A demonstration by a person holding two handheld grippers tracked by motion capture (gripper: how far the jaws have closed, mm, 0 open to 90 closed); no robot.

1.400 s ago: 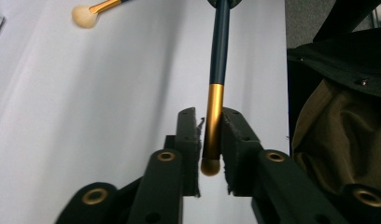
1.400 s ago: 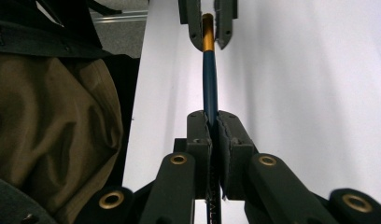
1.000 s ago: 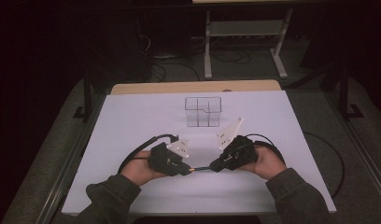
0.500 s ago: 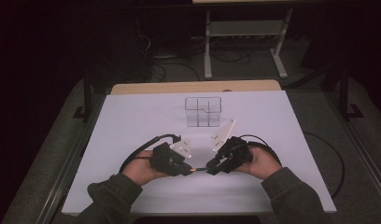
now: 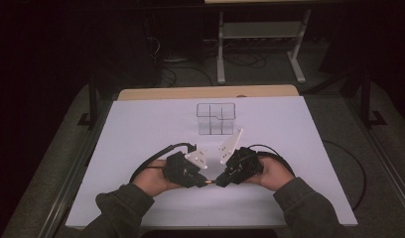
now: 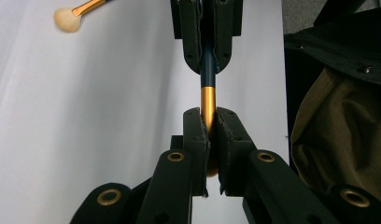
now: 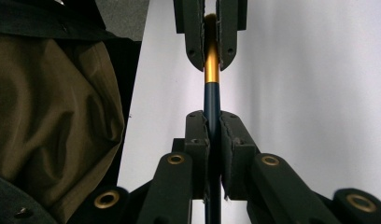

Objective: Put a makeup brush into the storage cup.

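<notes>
A makeup brush (image 6: 208,95) with a gold ferrule and a dark blue handle is held level between both grippers, low over the white table. My left gripper (image 6: 208,126) is shut on its gold ferrule end. My right gripper (image 7: 213,128) is shut on the blue handle (image 7: 212,93). The two grippers face each other tip to tip. In the high view the left gripper (image 5: 201,180) and right gripper (image 5: 220,180) meet near the table's front middle, with a short stretch of the brush (image 5: 210,182) showing between them.
A second brush with a pale tuft (image 6: 69,18) lies on the white table top (image 5: 141,129). A clear compartmented box (image 5: 216,119) stands at the table's middle back. The person's sleeves (image 5: 116,208) come in at the front edge. Cables (image 5: 151,161) loop behind the hands.
The right hand and gripper have slid left and slightly nearer, closing the gap to the left gripper. The left hand has barely moved.
</notes>
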